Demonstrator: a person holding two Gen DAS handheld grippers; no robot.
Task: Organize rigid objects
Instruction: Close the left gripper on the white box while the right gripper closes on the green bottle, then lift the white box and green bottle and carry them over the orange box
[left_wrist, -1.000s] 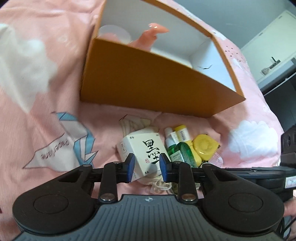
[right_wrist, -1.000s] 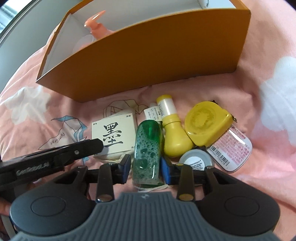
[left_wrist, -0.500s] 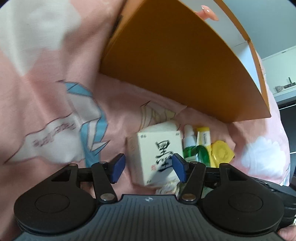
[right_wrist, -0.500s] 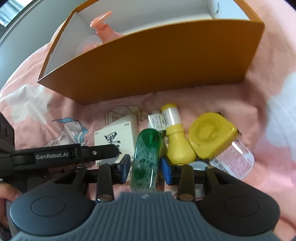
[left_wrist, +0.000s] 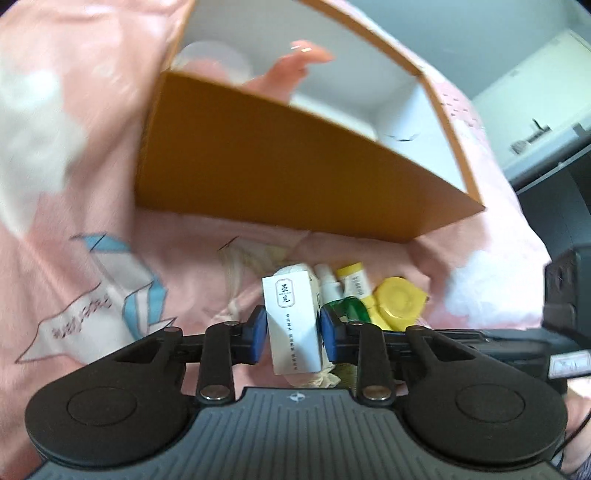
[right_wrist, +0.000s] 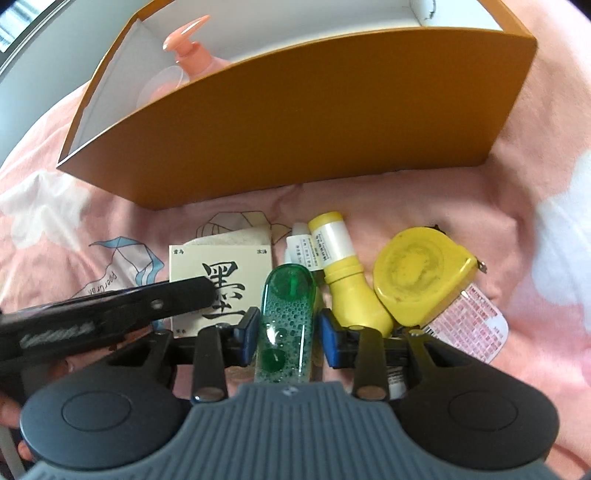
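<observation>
In the left wrist view, the left gripper (left_wrist: 292, 329) has its blue pads pressed on both sides of the white carton (left_wrist: 293, 325), which stands on end between them. Half a second ago the jaws were spread wide around the carton as it lay flat with its big ink character facing up; now they have closed on it and the narrow printed side faces the camera, so the pick looks made. The orange box (left_wrist: 295, 177) sits at twelve o'clock, open at the top, with a pink pump bottle (left_wrist: 291, 70) already inside. The view is blurred by motion. My guess is that the carton goes over that near wall next.

In the right wrist view, the right gripper (right_wrist: 286, 330) brackets the green bottle (right_wrist: 288, 321); a sliver of space shows at each pad, so the jaws look open around it, not clamped, much as they did a second ago. The left tool crosses in from nine o'clock over the carton. At two o'clock lie the yellow bottle (right_wrist: 347, 280), the yellow tape measure (right_wrist: 421, 280) and a flat labelled packet (right_wrist: 476, 325) on the pink bedsheet (right_wrist: 517, 229). Those items are yet to be boxed.
</observation>
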